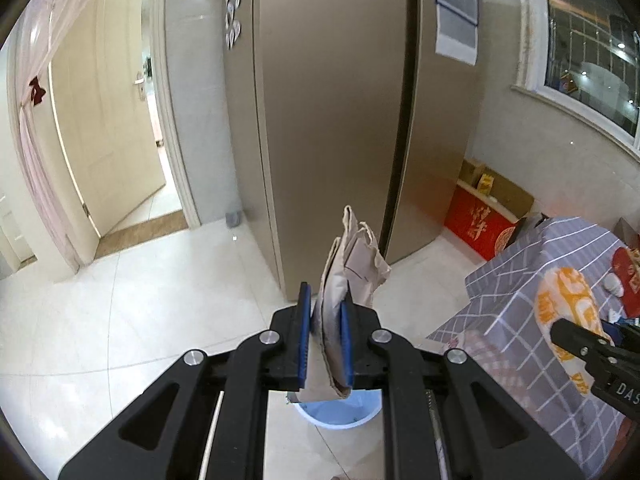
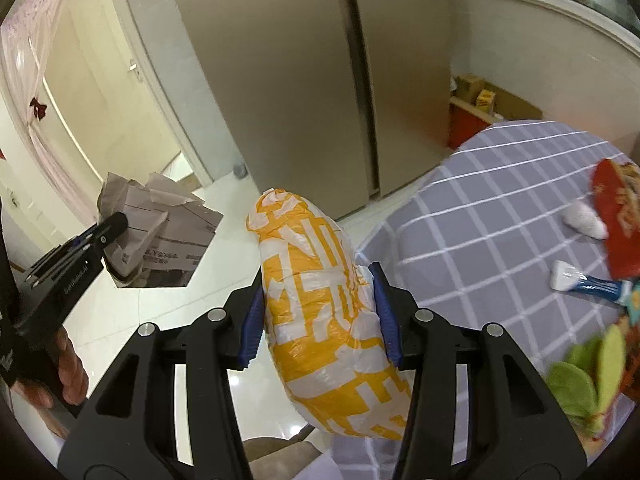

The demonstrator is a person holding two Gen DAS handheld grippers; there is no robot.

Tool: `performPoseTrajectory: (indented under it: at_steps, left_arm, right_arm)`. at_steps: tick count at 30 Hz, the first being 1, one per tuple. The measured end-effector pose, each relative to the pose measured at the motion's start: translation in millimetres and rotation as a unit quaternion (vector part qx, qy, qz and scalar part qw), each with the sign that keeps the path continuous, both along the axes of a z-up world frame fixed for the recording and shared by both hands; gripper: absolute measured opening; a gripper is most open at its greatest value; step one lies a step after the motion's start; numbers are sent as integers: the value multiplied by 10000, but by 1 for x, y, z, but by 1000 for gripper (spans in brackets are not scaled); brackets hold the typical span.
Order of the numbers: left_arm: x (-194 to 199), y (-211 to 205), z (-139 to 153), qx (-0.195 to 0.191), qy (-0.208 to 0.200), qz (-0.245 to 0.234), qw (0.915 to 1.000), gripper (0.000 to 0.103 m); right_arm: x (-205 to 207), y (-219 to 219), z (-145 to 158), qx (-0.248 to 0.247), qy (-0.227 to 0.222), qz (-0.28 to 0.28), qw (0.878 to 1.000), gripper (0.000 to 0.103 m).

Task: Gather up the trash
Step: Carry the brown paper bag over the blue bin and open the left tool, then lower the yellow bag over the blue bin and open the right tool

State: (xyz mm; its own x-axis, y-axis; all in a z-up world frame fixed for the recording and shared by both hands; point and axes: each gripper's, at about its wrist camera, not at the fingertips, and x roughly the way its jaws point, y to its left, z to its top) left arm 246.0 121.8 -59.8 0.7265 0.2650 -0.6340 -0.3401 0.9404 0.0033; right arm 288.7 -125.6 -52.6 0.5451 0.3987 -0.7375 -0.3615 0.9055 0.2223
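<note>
A tall bronze fridge [image 1: 336,120] fills the background of both views, standing on a pale tiled floor [image 1: 120,300]. A table [image 2: 500,208] under a grey checked cloth occupies the right side. Only the left view shows the blue bin [image 1: 340,410], on the floor directly beneath the left gripper [image 1: 325,336]. Its jaws are clamped on a crumpled cardboard carton [image 1: 352,268], held upright in the air above the bin (the right view shows the same carton from the side, off the table's left edge). The right gripper [image 2: 320,312] has its jaws pressed against a bulging orange-and-white plastic bag [image 2: 316,304], held at the table's left edge. Only the right view shows the smaller items near the table's right edge: a red packet [image 2: 616,216], a blue-handled razor [image 2: 588,280] and a white wad [image 2: 584,220].
</note>
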Motion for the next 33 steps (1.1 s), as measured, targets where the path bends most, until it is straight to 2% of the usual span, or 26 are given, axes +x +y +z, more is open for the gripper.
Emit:
performPoseTrajectory:
  at_steps: [7,13,15,16,17,18,21,26,33]
  left_arm:
    - [24,18,-38,-167,327,62,9993,13]
    - [45,24,-66,-432,171,-203,9987,14]
    - [54,25,-75,-430,181,-211,9987,21]
    - [57,26,-78,-450,166,-215,9986,27]
    - [59,26,-81,-481,177,-224,9984,50]
    - [60,27,-83,-496,204,-235,9983,64]
    - [60,30,-88,-487,138,-189,9985,64]
    - [49,45,-97,-564,290,-14,9980,64]
    - [25,65,-103,-379,456,240,9980,64]
  right_arm:
    - [27,46,-30,-337,364,101,9987,47]
    - [42,70,-53,-526,658,87,9964,47]
    - [43,73,-57,-517,729,53,9960,47]
    - [43,76,-58,-512,746,50,9959,47]
    - [44,77,-59,-513,762,44,9958,47]
    - [44,78,-60,-525,771,32,9956,48]
    - [49,79,-63,-575,793,0,9952,48]
    - [49,89,-72,-669,873,55,9939,48]
    - [48,110,-93,-750,1106,255,9907,48]
